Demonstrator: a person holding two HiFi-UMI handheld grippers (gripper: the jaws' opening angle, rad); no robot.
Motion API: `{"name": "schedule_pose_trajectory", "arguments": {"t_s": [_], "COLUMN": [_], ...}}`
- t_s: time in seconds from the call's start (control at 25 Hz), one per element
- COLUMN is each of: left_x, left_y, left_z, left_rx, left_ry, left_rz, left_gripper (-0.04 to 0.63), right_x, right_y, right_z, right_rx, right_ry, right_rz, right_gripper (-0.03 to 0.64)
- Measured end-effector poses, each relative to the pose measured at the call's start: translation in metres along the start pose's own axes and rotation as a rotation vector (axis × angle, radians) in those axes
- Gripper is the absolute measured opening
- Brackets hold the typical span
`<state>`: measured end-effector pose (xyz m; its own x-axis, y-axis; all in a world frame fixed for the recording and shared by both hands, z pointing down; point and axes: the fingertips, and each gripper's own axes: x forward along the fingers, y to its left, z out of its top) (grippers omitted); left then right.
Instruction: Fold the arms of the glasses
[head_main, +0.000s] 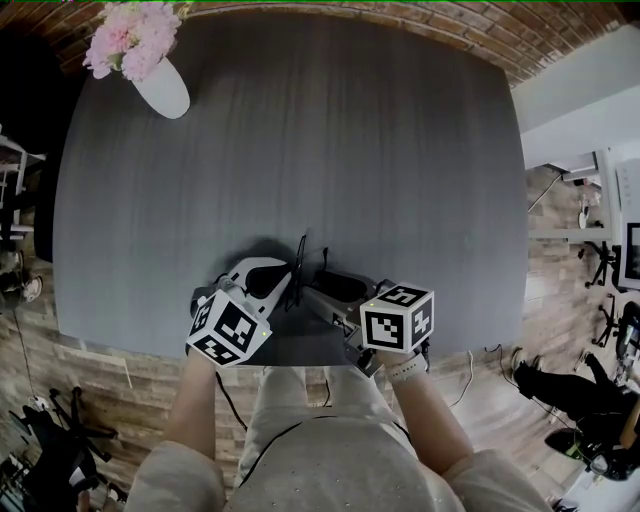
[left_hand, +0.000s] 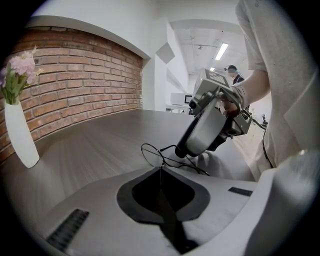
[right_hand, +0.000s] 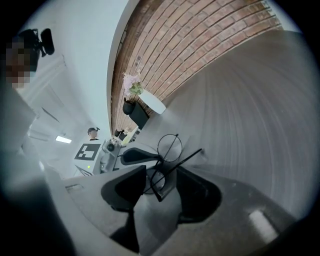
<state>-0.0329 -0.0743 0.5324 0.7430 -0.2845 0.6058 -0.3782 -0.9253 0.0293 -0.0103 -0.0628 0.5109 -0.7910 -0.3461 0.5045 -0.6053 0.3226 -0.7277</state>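
Note:
The thin black wire glasses (head_main: 300, 262) sit just above the grey table (head_main: 350, 150) near its front edge, caught between both grippers. My left gripper (head_main: 289, 284) comes in from the left. In the left gripper view its jaws (left_hand: 161, 171) are shut, and a thin wire of the glasses (left_hand: 152, 151) runs out from their tip. My right gripper (head_main: 313, 294) comes in from the right. It is shut (right_hand: 159, 189) on the frame beside one round lens, while the other lens (right_hand: 170, 147) and a straight arm (right_hand: 192, 155) stick out past it. Each gripper's view shows the other gripper close by.
A white vase (head_main: 163, 88) with pink flowers stands at the table's far left corner. The table's front edge (head_main: 300, 358) lies right under the grippers, with the person's lap below it. A brick wall (left_hand: 75, 85) runs behind the table.

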Motion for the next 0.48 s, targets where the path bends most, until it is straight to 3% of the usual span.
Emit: {"name": "schedule_pose_trajectory", "arguments": {"t_s": [0.48], "left_x": [-0.003], "left_y": [0.000], "left_z": [0.000], "left_rx": [-0.001], "left_ry": [-0.009], "left_rz": [0.006], "left_gripper": [0.000], "right_x": [0.016], "right_y": [0.014], "right_z": [0.003], "right_rx": [0.005], "right_ry": [0.011], "right_rz": [0.049], "right_gripper": [0.179]}}
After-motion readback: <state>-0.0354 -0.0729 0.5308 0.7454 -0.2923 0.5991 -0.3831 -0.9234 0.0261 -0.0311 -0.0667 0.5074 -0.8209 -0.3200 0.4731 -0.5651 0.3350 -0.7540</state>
